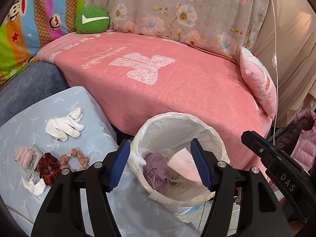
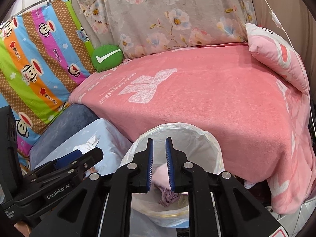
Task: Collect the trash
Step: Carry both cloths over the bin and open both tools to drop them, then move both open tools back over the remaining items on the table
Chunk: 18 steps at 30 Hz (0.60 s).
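A white-lined trash bin (image 1: 213, 138) stands on the floor against the pink bed. Inside lie a purple face mask (image 1: 155, 172) and a pink face mask (image 1: 183, 166). My left gripper (image 1: 161, 164) is wide open above the bin's mouth, holding nothing. My right gripper (image 2: 159, 163) hovers over the same bin (image 2: 205, 144), its jaws a narrow gap apart with nothing between them; the pink mask (image 2: 160, 174) and purple mask (image 2: 167, 196) show below it. The right gripper's body also shows in the left wrist view (image 1: 276, 158).
A light blue cushion (image 1: 23, 177) at left carries a white glove (image 1: 65, 124), a dark red scrunchie (image 1: 48, 167), a pink dotted scrunchie (image 1: 76, 160) and a small grey pouch (image 1: 31, 162). A pink blanket (image 1: 158, 79), a green round pillow (image 1: 91, 20) and a pink pillow (image 1: 258, 83) lie on the bed.
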Available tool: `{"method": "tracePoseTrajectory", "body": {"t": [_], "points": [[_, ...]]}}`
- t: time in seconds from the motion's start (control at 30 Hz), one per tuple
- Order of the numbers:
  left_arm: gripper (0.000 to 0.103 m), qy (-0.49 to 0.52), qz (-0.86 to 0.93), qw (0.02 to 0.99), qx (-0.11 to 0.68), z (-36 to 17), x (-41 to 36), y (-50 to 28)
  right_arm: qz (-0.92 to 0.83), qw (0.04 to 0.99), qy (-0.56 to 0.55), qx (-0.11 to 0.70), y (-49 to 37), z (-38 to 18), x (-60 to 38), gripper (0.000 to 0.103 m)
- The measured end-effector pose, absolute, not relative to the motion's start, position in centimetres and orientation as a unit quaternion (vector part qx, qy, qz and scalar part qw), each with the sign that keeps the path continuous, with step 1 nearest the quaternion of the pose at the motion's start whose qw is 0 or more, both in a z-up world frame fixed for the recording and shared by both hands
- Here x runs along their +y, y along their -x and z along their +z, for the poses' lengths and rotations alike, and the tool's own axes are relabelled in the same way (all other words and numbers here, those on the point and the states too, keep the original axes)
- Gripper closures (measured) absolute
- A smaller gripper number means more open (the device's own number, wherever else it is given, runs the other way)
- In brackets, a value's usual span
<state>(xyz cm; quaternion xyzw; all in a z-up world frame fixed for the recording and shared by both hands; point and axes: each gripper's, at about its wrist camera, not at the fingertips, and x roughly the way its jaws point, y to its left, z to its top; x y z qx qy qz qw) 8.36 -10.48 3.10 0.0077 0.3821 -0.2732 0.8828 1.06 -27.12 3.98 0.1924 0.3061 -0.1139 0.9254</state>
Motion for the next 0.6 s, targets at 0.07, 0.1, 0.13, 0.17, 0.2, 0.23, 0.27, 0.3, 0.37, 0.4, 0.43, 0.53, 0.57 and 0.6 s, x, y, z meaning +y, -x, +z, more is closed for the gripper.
{"method": "tracePoseTrajectory", "body": {"t": [0.07,0.1,0.13,0.17,0.2,0.23,0.27,0.3,0.37,0.4,0.43,0.53,0.57,0.6], "points": [[0.042,-0.006,-0.268,0.886,0.379,3.1,-10.0,-8.4,-0.111,0.926,-0.19,0.306,-1.0,4.1,-26.7,0.088],[0.042,-0.005,-0.267,0.886,0.379,3.1,-9.9,-8.5,-0.11,0.927,-0.188,0.307,-1.0,4.1,-26.5,0.085],[0.042,-0.003,-0.265,0.887,0.379,3.1,-9.7,-8.5,-0.109,0.927,-0.187,0.306,-1.0,4.2,-26.3,0.081],[0.042,-0.001,-0.264,0.887,0.379,3.1,-9.5,-8.5,-0.109,0.927,-0.185,0.306,-1.0,4.2,-26.1,0.08],[0.042,0.001,-0.262,0.887,0.379,3.2,-9.2,-8.5,-0.107,0.928,-0.184,0.306,-1.0,4.3,-25.9,0.078],[0.042,0.003,-0.26,0.888,0.378,3.2,-9.0,-8.5,-0.106,0.928,-0.183,0.307,-1.0,4.3,-25.7,0.078],[0.042,0.003,-0.259,0.889,0.377,3.1,-8.7,-8.4,-0.105,0.928,-0.183,0.307,-1.0,4.3,-25.5,0.077],[0.042,0.003,-0.258,0.89,0.376,3.1,-8.4,-8.3,-0.104,0.928,-0.182,0.307,-0.9,4.3,-25.3,0.075],[0.042,0.001,-0.255,0.891,0.375,3.2,-8.1,-8.3,-0.101,0.928,-0.182,0.309,-0.9,4.3,-24.8,0.074],[0.042,0.002,-0.253,0.892,0.374,3.2,-7.9,-8.2,-0.099,0.928,-0.181,0.309,-0.9,4.3,-24.6,0.074],[0.042,0.002,-0.251,0.893,0.373,3.2,-7.7,-8.2,-0.097,0.928,-0.179,0.31,-1.0,4.3,-24.4,0.074],[0.041,0.005,-0.243,0.896,0.372,3.2,-6.8,-8.1,-0.091,0.929,-0.173,0.313,-1.0,4.4,-23.5,0.074],[0.039,0.006,-0.24,0.896,0.373,3.2,-6.5,-8.1,-0.089,0.929,-0.171,0.314,-1.0,4.4,-23.2,0.074],[0.038,0.009,-0.236,0.897,0.373,3.2,-6.1,-8.1,-0.087,0.93,-0.169,0.315,-1.1,4.4,-22.9,0.074]]}}
